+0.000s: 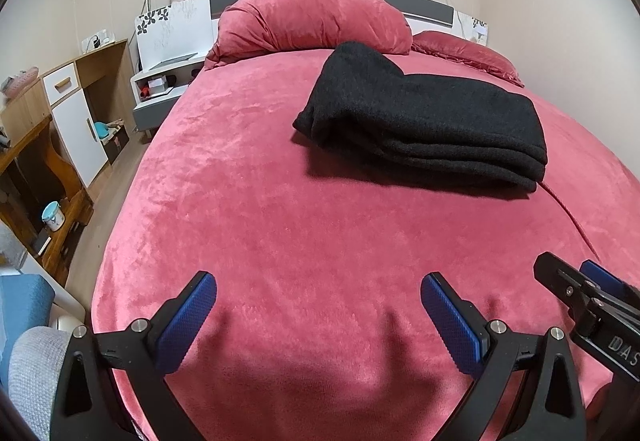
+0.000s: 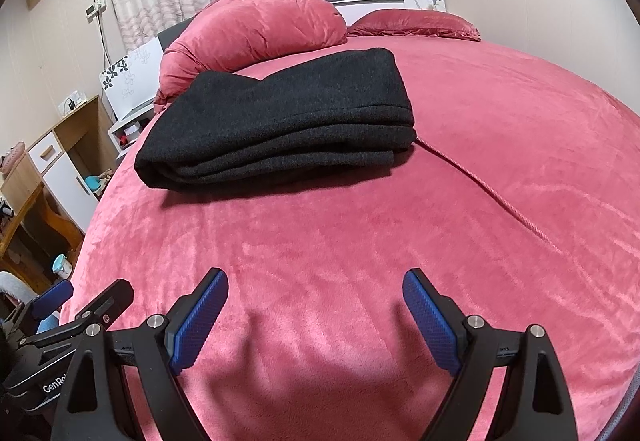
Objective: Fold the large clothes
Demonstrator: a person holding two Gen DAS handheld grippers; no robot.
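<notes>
A dark charcoal garment (image 1: 424, 121) (image 2: 280, 121) lies folded in a thick stack of layers on the pink bed (image 1: 280, 221) (image 2: 480, 161), toward the headboard. My left gripper (image 1: 318, 305) hovers open over the near part of the bed, well short of the garment, with nothing between its blue pads. My right gripper (image 2: 316, 301) is open and empty too, side by side with the left. In the left wrist view the right gripper's fingers (image 1: 560, 281) show at the right edge. The left gripper's fingers (image 2: 100, 301) show at the lower left of the right wrist view.
A rolled pink duvet (image 1: 312, 17) (image 2: 260, 29) and a pink pillow (image 1: 464, 49) (image 2: 416, 23) lie at the headboard. A bedside stand (image 1: 164, 81), a wooden cabinet (image 1: 80, 109) and a desk (image 1: 36, 169) line the wall left of the bed. A raised seam (image 2: 488, 193) runs across the cover.
</notes>
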